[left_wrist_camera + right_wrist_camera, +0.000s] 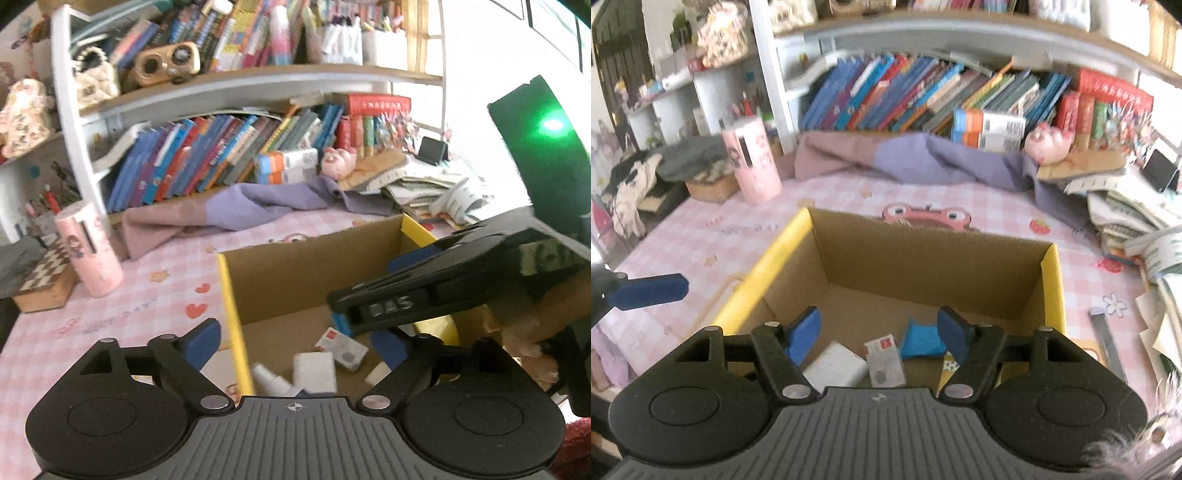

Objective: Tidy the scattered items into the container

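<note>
An open cardboard box with yellow edges (231,295) (1051,280) stands on the pink checked table. Inside lie a white block (314,371) (836,363), a card-like packet (341,347) (886,360), a small white bottle (267,378) and a blue item (919,341). My left gripper (295,345) is open and empty, straddling the box's left wall. My right gripper (879,332) is open and empty over the box's near end. It also shows in the left wrist view (424,295), reaching in from the right.
A pink cylinder (90,251) (753,162) and a chessboard box (46,280) stand left of the box. A purple cloth (251,206) (923,158) lies before the bookshelf. Stacked papers (1137,218) and a metal ruler (1106,339) lie to the right.
</note>
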A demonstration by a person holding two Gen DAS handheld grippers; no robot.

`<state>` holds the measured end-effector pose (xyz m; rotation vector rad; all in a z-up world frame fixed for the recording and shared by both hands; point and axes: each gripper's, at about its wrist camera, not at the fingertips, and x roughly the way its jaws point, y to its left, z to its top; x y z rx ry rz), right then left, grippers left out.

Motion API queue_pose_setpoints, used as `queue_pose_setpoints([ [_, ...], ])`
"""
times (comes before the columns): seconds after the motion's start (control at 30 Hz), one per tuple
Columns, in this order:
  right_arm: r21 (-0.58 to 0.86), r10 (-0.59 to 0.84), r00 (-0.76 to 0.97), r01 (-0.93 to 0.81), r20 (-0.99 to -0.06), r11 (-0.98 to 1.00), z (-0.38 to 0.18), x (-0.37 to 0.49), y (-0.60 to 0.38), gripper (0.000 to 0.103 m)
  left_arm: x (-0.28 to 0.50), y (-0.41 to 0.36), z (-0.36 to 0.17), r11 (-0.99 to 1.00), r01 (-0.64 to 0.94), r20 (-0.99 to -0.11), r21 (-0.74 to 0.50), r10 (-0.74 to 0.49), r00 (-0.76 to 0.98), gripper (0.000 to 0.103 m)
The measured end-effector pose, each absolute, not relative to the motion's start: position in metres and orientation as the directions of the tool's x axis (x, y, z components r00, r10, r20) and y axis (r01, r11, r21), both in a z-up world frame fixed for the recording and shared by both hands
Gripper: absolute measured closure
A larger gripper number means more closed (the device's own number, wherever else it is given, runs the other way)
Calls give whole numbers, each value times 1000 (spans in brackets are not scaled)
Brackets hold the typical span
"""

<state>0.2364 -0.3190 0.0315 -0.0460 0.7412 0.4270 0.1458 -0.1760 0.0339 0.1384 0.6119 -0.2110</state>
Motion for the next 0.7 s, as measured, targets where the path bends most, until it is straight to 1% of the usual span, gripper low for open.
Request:
queue_pose_setpoints([
  [0.03,108,362,670,-389,-648,915,35,229,-318,35,141,-172,35,971,230,-576,62,-153,803,6],
  [0.23,94,346,739,-361,-578,928,46,188,-310,34,113,-146,42,981,190,-549,30,-143,824,1],
  [0.37,97,317,772,-318,-550,943,48,165,-307,33,95,-127,42,988,152,-531,-1,-130,838,0],
  [0.47,102,289,788,-279,-543,955,47,147,-306,33,80,-114,38,993,117,-524,-14,-107,845,0],
  [0.57,90,257,800,-249,-541,964,46,129,-302,32,66,-101,30,997,77,-537,-12,-72,840,0],
  [0.7,84,231,801,-222,-553,971,42,105,-296,31,46,-85,27,998,50,-545,-36,-62,836,0],
])
